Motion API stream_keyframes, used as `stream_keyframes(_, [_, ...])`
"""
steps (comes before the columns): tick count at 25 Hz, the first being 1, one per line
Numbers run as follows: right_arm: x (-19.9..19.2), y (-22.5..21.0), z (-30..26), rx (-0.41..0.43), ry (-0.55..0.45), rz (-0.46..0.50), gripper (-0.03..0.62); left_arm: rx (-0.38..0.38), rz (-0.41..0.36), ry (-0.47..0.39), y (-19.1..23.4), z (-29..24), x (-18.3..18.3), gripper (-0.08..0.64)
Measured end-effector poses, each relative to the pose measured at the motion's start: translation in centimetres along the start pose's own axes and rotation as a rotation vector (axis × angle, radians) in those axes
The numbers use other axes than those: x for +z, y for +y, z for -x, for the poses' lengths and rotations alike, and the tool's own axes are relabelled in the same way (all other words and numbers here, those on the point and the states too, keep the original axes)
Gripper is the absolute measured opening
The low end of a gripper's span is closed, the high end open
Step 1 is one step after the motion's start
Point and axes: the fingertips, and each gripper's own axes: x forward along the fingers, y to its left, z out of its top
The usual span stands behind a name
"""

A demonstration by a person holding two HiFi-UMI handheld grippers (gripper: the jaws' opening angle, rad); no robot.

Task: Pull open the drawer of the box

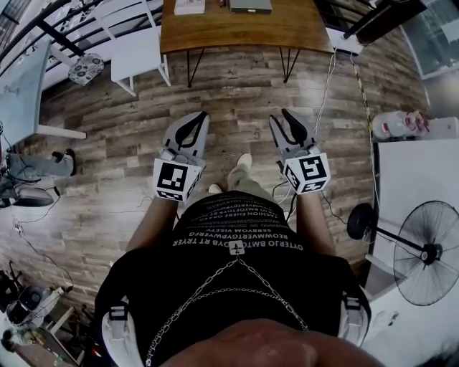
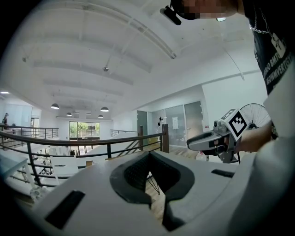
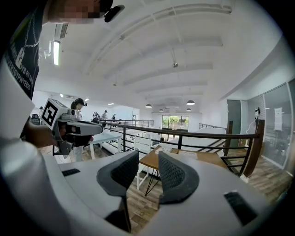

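Observation:
No drawer box can be made out for certain. A wooden table (image 1: 237, 29) stands ahead at the top of the head view, with a grey flat thing (image 1: 250, 6) and a white thing (image 1: 189, 6) on it, both cut by the frame edge. My left gripper (image 1: 203, 115) is held in the air over the wood floor, its fingertips meeting, nothing in it. My right gripper (image 1: 280, 116) hangs beside it with a gap between its fingers, empty. In the right gripper view the table (image 3: 207, 157) shows beyond the open gripper (image 3: 148, 159). The left gripper view shows its closed tips (image 2: 148, 154).
A white chair (image 1: 136, 50) stands left of the table, a white desk (image 1: 25, 93) further left. A standing fan (image 1: 429, 252) and a white cabinet (image 1: 416, 179) are at the right. Cables run over the floor. A dark railing (image 3: 184, 136) lies behind the table.

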Motion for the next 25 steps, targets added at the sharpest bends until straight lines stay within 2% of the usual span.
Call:
stream_keyframes(16, [-1.2, -4.9, -3.6, 0.032, 0.027, -0.005, 0.126, 0.003, 0.023, 0.015, 0.4, -6.4, -0.7, 0.005])
stream_keyframes(25, [0.1, -8.0, -6.1, 0.052, 0.006, -0.009, 0.127, 0.026, 0.009, -0.011, 1.7, -10.0, 1.3, 0.005])
